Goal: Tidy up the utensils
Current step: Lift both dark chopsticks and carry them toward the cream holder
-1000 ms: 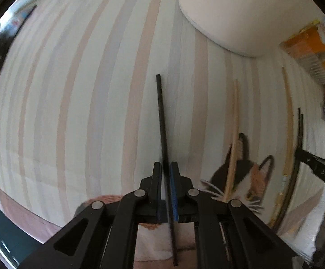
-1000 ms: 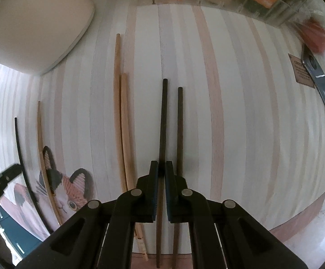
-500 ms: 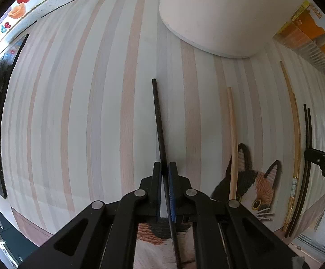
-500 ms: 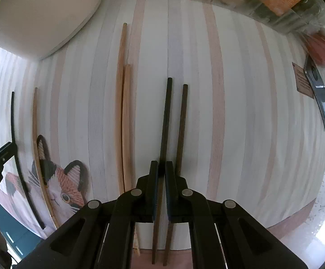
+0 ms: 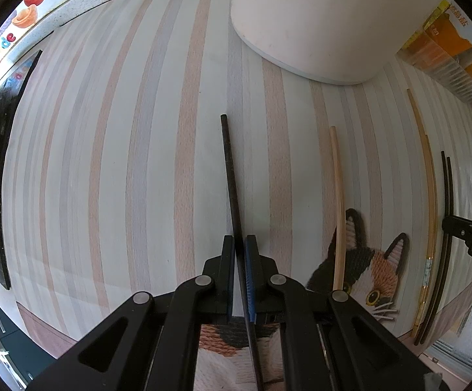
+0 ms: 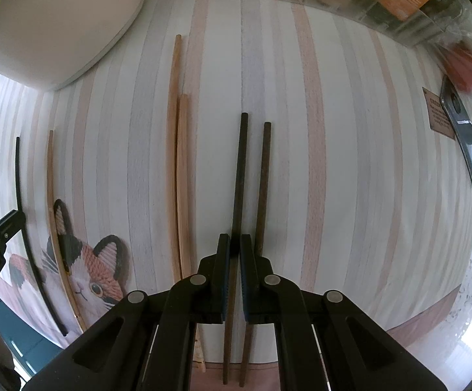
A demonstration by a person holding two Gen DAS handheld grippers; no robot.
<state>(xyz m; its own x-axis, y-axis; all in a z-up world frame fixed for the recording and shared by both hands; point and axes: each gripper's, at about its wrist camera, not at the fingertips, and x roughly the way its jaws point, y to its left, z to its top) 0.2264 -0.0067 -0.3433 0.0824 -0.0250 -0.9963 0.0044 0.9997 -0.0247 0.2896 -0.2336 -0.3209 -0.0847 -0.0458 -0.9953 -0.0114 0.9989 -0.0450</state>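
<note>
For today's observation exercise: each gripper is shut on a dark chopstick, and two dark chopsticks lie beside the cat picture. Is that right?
One detail is wrong. The left wrist view shows a single light wooden chopstick by the cat picture, not two dark ones.

A thin black chopstick (image 5: 231,176) ran lengthwise along the striped mat, its near end clamped in the left hand-held gripper (image 5: 240,244). A lone pale wooden chopstick (image 5: 338,202) lay beside it, crossing the cat picture. Further right, two light wooden chopsticks (image 6: 178,176) lay touching, ends staggered. Next came a dark brown pair (image 6: 252,179), the left one pinched by the right hand-held gripper (image 6: 231,244).
</note>
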